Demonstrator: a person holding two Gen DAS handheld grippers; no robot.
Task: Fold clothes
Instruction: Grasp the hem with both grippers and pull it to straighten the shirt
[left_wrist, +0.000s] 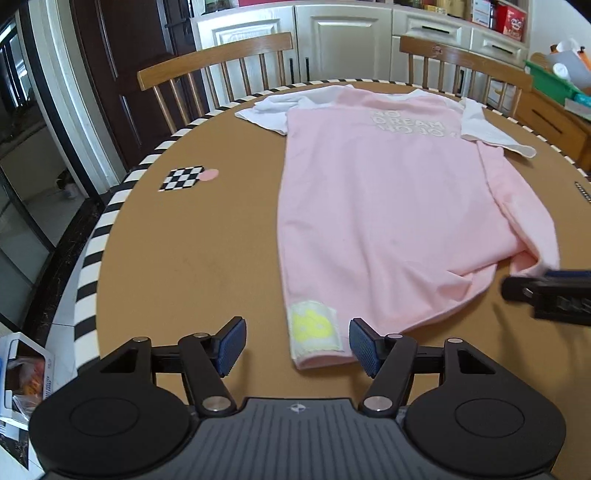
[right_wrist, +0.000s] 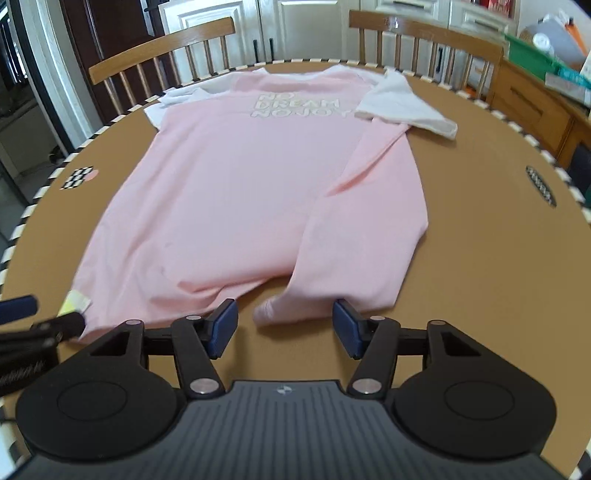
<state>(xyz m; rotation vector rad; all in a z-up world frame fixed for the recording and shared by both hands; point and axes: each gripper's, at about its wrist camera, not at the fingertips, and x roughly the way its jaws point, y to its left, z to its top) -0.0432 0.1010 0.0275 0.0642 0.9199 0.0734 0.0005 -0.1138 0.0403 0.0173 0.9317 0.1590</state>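
A pink T-shirt (left_wrist: 384, 206) with white sleeves and pale lettering lies flat on the round brown table (left_wrist: 192, 258), its hem toward me. Its right side is folded in over the body (right_wrist: 369, 221). My left gripper (left_wrist: 297, 343) stands open at the hem's left corner, where a white label with yellow marks (left_wrist: 314, 330) lies between the pads without being pressed. In the right wrist view my right gripper (right_wrist: 284, 325) is open over the bunched hem fold (right_wrist: 273, 310); the pads do not touch it. Each gripper shows at the other view's edge, the right gripper (left_wrist: 550, 291) and the left gripper (right_wrist: 33, 321).
Two wooden chairs (left_wrist: 221, 70) (left_wrist: 465, 66) stand at the table's far side, before white cabinets (left_wrist: 343, 40). A checkered marker (left_wrist: 183, 178) lies left on the table. The table rim is striped black and white (left_wrist: 88, 254). A green crate (left_wrist: 554, 79) sits at the right.
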